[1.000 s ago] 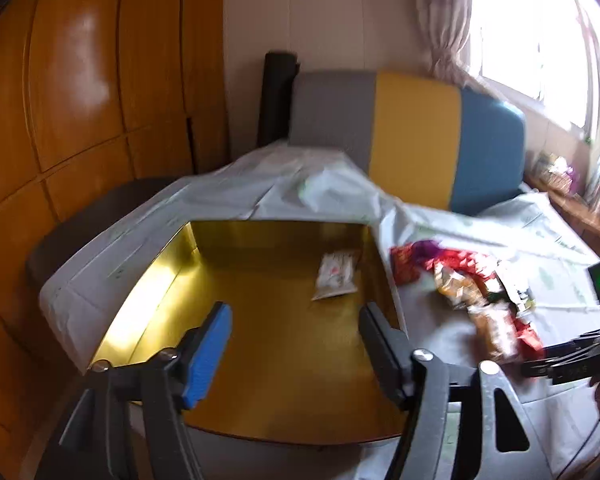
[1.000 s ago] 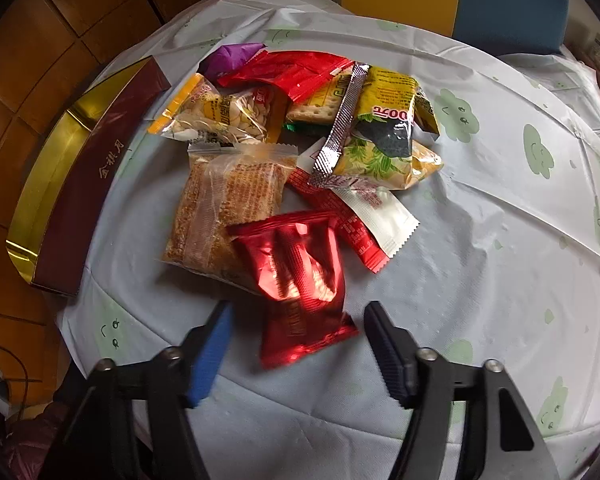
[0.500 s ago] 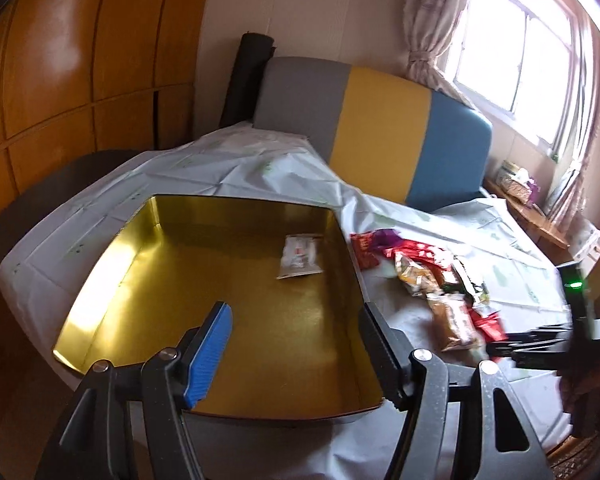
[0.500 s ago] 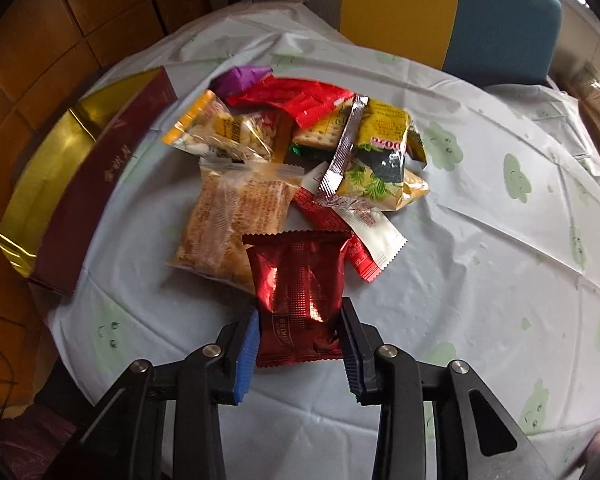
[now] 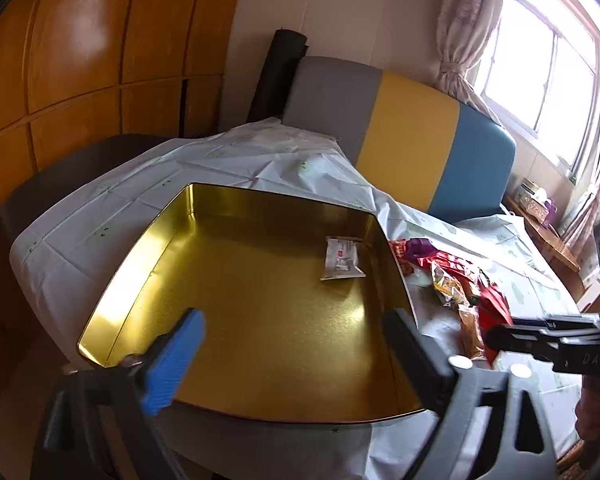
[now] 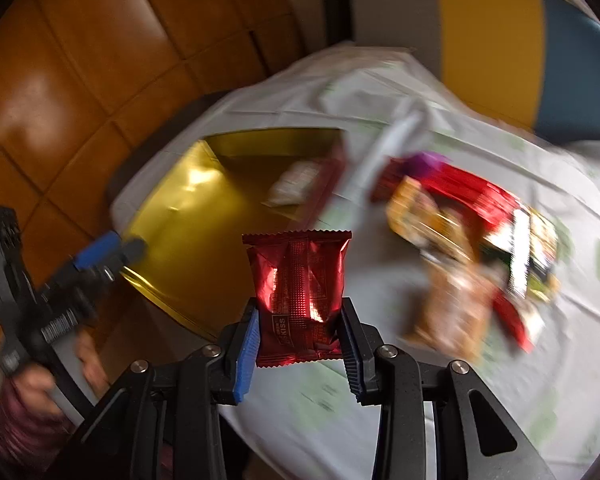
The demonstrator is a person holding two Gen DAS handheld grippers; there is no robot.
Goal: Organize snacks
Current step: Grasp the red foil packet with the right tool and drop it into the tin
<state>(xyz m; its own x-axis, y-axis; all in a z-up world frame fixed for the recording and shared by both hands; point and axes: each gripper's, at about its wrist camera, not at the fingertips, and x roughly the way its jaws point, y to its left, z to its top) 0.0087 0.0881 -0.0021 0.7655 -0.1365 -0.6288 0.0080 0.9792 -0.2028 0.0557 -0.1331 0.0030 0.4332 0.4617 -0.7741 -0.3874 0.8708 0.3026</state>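
Note:
A shallow gold tin (image 5: 140, 248) lies on the white tablecloth, with one small white packet (image 5: 342, 258) near its far right wall. My left gripper (image 5: 292, 340) hovers over the tin's near edge; its jaws are opening, with nothing between them. To the right of the tin lies a pile of snack packets (image 5: 452, 276). My right gripper (image 6: 298, 340) is shut on a red foil packet (image 6: 298, 276), held upright in the air between the gold tin (image 6: 172, 208) and the blurred pile (image 6: 460, 216). The left gripper (image 6: 112, 252) shows at the tin's near corner.
A grey, yellow and blue seat back (image 5: 412, 136) stands behind the table. Wooden wall panels (image 5: 80, 40) fill the left side, and a curtained window (image 5: 540, 60) is at the far right. A hand (image 6: 32, 384) grips the left tool. The tablecloth (image 6: 440, 400) hangs over the table edges.
My right gripper closed on the red foil packet, lifted it off the cloth and carried it left towards the tin. My left gripper's jaws have spread wider and it shifted slightly over the tin.

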